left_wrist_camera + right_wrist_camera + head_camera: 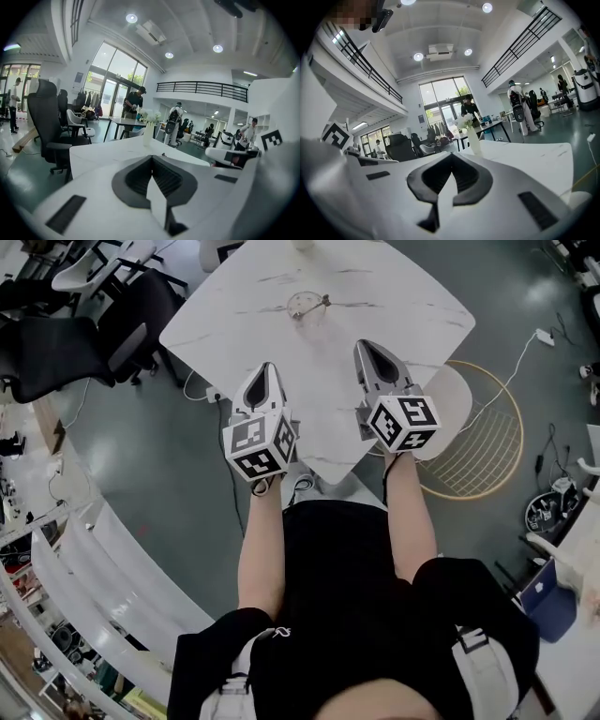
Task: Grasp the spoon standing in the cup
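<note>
A person stands at the near corner of a white marbled table (394,296) and holds two tools out over its edge. The left gripper (265,373) and the right gripper (369,348) are both clenched on nothing, their jaws pressed together in each gripper's own view. Neither is close to the target, and the risk seems to lie in the approach. Jaws that arrive closed would likely butt the thin handle aside rather than take it. A clear cup this slight could slide or tip if a jaw clips its rim. The cup (302,307) sits well ahead of both tools, toward the far half of the tabletop and slightly nearer the left gripper's line. The spoon (319,303) stands in it, with its handle leaning out over the rim to the right. Whether the cup holds anything else cannot be told from here. Beyond it, at the far edge, a slim white vase (475,139) holds white flowers (467,121), well apart from the cup.
</note>
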{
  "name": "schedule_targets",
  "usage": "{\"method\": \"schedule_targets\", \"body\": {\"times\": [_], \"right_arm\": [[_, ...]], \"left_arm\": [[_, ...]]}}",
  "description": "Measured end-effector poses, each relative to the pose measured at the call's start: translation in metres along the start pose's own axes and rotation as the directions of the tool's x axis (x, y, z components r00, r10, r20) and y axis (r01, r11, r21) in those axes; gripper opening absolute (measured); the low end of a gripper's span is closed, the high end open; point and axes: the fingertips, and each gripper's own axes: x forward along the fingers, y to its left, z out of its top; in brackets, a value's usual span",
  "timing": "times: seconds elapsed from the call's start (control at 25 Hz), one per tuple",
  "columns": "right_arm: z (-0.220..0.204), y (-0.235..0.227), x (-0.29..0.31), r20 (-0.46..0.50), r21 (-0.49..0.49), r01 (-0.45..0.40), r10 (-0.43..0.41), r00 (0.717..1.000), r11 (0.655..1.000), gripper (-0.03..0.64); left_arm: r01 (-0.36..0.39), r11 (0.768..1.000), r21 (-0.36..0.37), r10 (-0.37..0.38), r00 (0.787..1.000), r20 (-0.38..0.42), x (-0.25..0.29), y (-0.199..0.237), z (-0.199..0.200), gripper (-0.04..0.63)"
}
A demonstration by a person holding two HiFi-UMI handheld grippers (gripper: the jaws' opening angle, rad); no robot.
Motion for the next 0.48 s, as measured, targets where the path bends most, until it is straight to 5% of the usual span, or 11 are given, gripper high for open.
{"method": "schedule_targets", "body": {"times": [0.48], "right_arm": [[-0.011, -0.026, 0.039, -0.028, 0.003, 0.029, -0.029, 0.999, 1.000, 0.008]], "left_arm": [[0.042, 0.999, -0.031, -0.044, 0.997, -0.064, 0.064, 0.006, -0.013, 0.014]]}}
